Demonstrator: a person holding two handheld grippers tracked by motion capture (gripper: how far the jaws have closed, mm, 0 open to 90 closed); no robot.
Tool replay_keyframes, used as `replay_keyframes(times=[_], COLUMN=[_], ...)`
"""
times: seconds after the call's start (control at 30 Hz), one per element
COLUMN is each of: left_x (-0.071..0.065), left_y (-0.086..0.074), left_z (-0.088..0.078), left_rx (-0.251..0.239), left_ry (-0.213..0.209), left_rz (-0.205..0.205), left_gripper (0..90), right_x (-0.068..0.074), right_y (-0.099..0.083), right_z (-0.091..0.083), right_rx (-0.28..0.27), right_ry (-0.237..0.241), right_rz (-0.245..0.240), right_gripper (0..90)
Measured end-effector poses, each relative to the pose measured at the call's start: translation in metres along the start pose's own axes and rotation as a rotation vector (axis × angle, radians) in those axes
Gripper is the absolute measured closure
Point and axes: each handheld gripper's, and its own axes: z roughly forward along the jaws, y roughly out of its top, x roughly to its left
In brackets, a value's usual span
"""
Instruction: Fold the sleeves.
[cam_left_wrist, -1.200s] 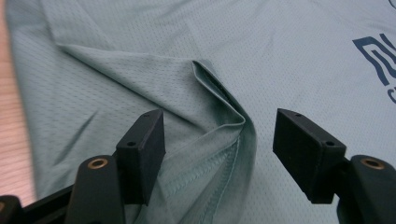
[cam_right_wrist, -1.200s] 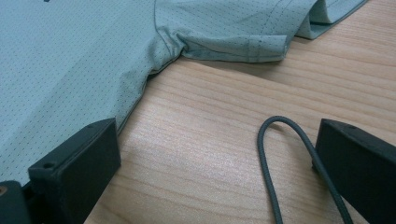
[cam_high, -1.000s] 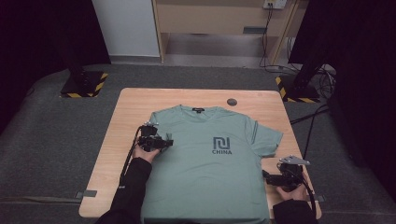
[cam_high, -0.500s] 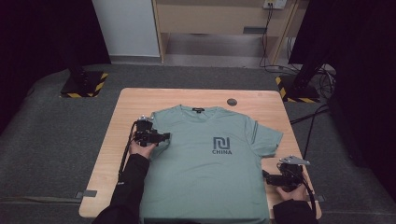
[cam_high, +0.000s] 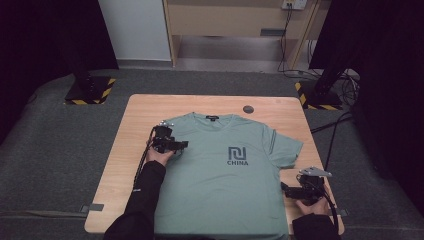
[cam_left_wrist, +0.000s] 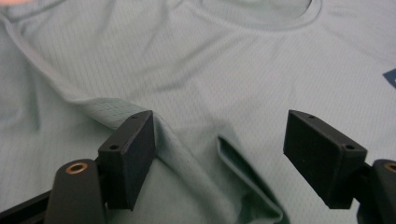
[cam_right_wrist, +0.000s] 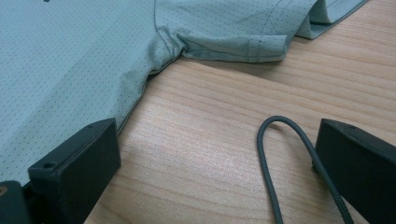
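Shirt: green T-shirt (cam_high: 227, 180) lies flat, front up, mid-bench (cam_high: 130, 150); its sleeve on my left is tucked in over the body.
Left claw (cam_high: 181, 145): spread, over that shoulder fold, pinching nothing.
Right claw (cam_high: 285, 189): spread, just beside the side hem, on bare wood.
Progress: I judge folding barely begun; other sleeve (cam_high: 285, 147) out.
Room: bare strips both sides; small round disc (cam_high: 248, 109) near far edge.
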Motion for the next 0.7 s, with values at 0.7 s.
replay_keyframes(times=[0.7], left_x=[0.009], left_y=[-0.035], left_z=[-0.047], left_rx=[-0.002], left_ry=[-0.081], left_rz=[0.021], left_gripper=[21.9], right_x=[0.000], right_y=[0.000], right_z=[0.000], right_rx=[0.000], right_ry=[0.000], right_rz=[0.000], right_gripper=[1.0])
